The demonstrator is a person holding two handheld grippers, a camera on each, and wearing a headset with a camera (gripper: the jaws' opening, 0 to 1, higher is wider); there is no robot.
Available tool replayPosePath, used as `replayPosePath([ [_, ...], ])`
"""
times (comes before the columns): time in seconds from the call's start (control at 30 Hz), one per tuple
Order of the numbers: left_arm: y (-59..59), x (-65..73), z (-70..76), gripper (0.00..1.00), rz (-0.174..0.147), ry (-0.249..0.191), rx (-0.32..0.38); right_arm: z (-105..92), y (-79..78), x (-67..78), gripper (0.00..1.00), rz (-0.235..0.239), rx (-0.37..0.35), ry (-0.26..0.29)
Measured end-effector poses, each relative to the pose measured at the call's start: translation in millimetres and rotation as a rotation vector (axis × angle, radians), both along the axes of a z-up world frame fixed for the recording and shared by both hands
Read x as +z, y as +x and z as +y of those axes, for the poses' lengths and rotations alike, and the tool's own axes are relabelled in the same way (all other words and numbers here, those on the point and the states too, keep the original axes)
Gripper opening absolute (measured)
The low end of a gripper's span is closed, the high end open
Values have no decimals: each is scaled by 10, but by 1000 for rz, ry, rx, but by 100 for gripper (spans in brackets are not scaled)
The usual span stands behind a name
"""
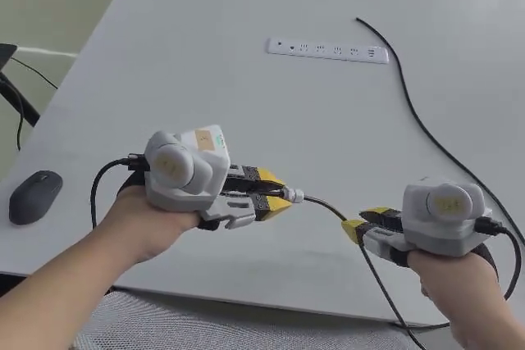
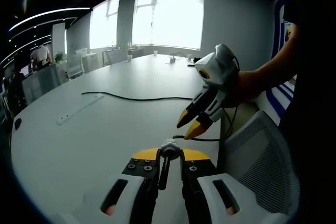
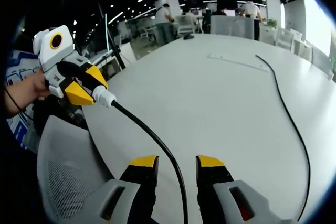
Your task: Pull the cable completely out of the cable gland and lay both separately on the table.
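My left gripper (image 1: 277, 195) hovers over the near table edge, shut on the small pale cable gland (image 1: 293, 196). In the left gripper view the gland (image 2: 169, 148) sits pinched between the yellow tips. The black cable (image 1: 324, 205) leaves the gland, runs right and passes between the fingers of my right gripper (image 1: 354, 229), then drops off the table edge. In the right gripper view the right gripper (image 3: 177, 162) is open, the cable (image 3: 147, 129) lying loose in the wide gap and leading up to the gland (image 3: 106, 99) in the left gripper (image 3: 97, 92).
A white power strip (image 1: 328, 49) lies at the far middle of the white table (image 1: 205, 79). A second long black cable (image 1: 418, 120) snakes along the right side. A dark mouse (image 1: 34, 196) rests at the left edge. A mesh chair (image 1: 164, 325) stands below the near edge.
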State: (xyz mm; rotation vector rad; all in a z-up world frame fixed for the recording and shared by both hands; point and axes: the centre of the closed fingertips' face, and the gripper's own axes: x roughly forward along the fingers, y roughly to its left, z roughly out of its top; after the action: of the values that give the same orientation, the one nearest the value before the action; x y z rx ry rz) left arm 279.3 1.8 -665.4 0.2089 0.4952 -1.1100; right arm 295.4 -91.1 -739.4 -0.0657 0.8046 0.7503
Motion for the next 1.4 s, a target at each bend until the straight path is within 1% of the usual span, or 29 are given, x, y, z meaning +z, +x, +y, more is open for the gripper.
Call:
replayPosePath([
  [0.03,2,1,0,15,0,-1,0,12,2,43,28,-14,7,10],
  [0.17,6,-15,5,15,1,5,-5,74,19,148,32,-57,38,21],
  [0.23,10,-15,7,15,4,4,-4,142,35,223,34,-100,73,22],
  [0.27,12,-11,7,15,4,3,-4,190,41,270,34,-133,104,15],
  [0.33,15,-8,7,15,5,1,-3,271,28,324,35,-175,156,1],
  [0.37,13,-8,5,15,7,0,-4,338,10,356,35,-202,192,-7],
  [0.4,12,-8,5,15,7,1,-4,377,2,376,35,-219,209,-13],
  [0.47,8,-8,2,15,10,-2,-4,457,-25,401,34,-239,237,-28],
  [0.53,1,-5,-1,15,10,-3,-6,517,-45,393,34,-248,258,-36],
  [0.57,-2,-3,-1,15,11,-3,-7,552,-56,399,32,-263,275,-48],
  [0.7,-7,-9,8,15,13,-1,-6,671,-74,442,28,-317,326,-65],
  [0.8,-19,-7,6,15,16,-2,-6,714,-69,450,24,-324,334,-70],
  [0.83,-22,-7,5,15,16,-2,-7,721,-59,450,22,-335,340,-77],
  [0.97,-40,-12,-8,15,18,-1,-8,782,-70,446,17,-366,387,-95],
  [1.13,-65,-18,-33,15,23,1,-12,838,-102,430,10,-390,436,-120],
  [1.23,-61,-18,-37,15,26,-3,-8,845,-111,410,5,-407,453,-140],
  [1.4,-62,-37,-33,15,26,3,-7,846,-120,407,2,-412,469,-147],
])
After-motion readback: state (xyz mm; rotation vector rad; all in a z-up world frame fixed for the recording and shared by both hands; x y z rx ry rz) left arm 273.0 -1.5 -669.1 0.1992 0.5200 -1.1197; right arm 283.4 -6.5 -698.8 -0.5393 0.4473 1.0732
